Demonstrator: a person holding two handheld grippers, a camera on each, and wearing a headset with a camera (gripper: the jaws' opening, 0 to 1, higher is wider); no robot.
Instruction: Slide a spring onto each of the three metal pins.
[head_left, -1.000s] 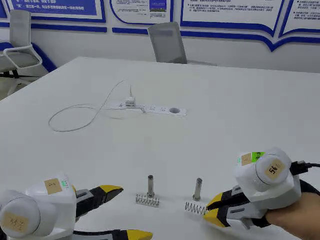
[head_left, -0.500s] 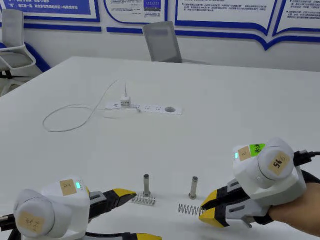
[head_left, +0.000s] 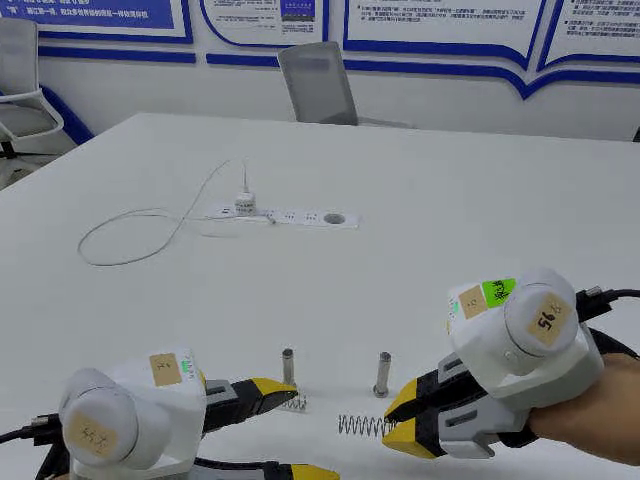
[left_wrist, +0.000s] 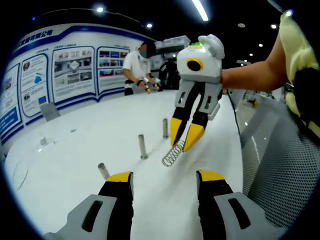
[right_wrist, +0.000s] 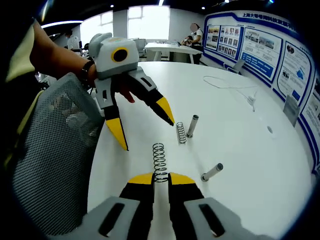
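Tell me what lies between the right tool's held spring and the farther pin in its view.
The right gripper view shows a second, loose spring there, beside that pin.

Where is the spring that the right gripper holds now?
In the head view the spring sits low and centre, one end pinched in the right gripper, pointing left, just nearer the person than the right-hand pin.

A tan sticker (head_left: 541, 320) on the round end of the right gripper (head_left: 393, 420) says "95". The green sticker (head_left: 500, 290), at 11 o'clock from it, has writing too small to read. The scribbled sticker (head_left: 92, 435) on the left gripper (head_left: 317, 432) and the wall posters (head_left: 430, 20) at 12 o'clock are too blurry to read.
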